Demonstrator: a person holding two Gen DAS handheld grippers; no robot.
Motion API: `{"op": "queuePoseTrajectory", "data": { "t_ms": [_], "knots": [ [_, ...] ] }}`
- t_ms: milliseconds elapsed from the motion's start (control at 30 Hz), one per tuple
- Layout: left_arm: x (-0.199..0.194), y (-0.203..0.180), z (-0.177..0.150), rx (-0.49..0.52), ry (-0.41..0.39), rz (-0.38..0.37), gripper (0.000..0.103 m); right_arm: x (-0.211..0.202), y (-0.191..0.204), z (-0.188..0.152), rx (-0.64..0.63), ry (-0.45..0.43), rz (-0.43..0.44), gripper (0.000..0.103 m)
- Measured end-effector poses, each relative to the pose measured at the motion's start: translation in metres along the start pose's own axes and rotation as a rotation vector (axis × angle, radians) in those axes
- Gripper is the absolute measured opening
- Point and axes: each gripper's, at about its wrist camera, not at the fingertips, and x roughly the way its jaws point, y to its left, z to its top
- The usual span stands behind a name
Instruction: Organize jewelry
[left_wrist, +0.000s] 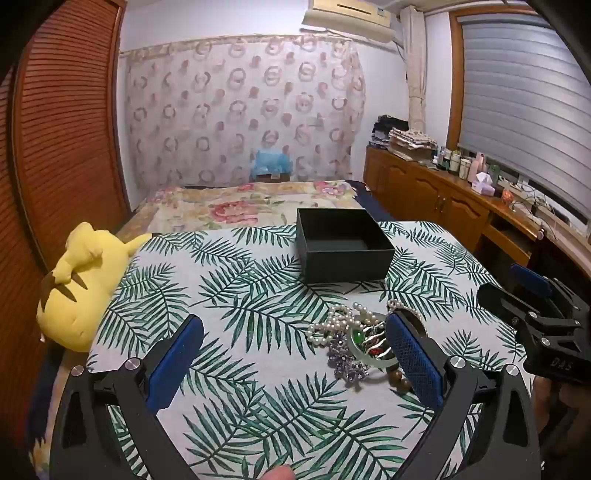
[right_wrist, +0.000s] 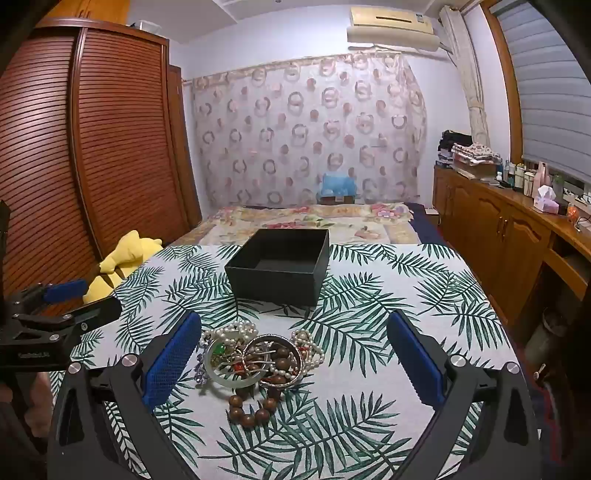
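A tangled pile of jewelry (right_wrist: 258, 360) lies on the leaf-print tablecloth (right_wrist: 369, 369): pearl strands (left_wrist: 340, 321), a pale green bangle (left_wrist: 364, 354), purple crystal beads (left_wrist: 347, 363), a metal bangle (right_wrist: 275, 360) and a brown wooden bead bracelet (right_wrist: 255, 408). Behind it stands an open black box (right_wrist: 280, 273), empty inside. My left gripper (left_wrist: 295, 350) is open, low over the cloth, the pile just inside its right finger. My right gripper (right_wrist: 293, 350) is open too, above the pile, which sits nearer its left finger. Neither holds anything.
A yellow plush toy (left_wrist: 79, 284) lies at the table's left edge. Beyond the table is a bed with a floral cover (right_wrist: 314, 221). A wooden louvred wardrobe (right_wrist: 92, 147) stands left, a wooden sideboard (right_wrist: 498, 221) with bottles and a tissue box right.
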Motion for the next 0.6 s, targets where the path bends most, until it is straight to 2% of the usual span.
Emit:
{"op": "queuePoseTrajectory", "data": {
  "t_ms": [600],
  "knots": [
    [-0.0001, 0.0009, 0.0019, -0.006, -0.014, -0.004, 0.095, -0.0007, -0.0006, 0.001, 0.004, -0.005, 0.003, 0.101]
  ]
}}
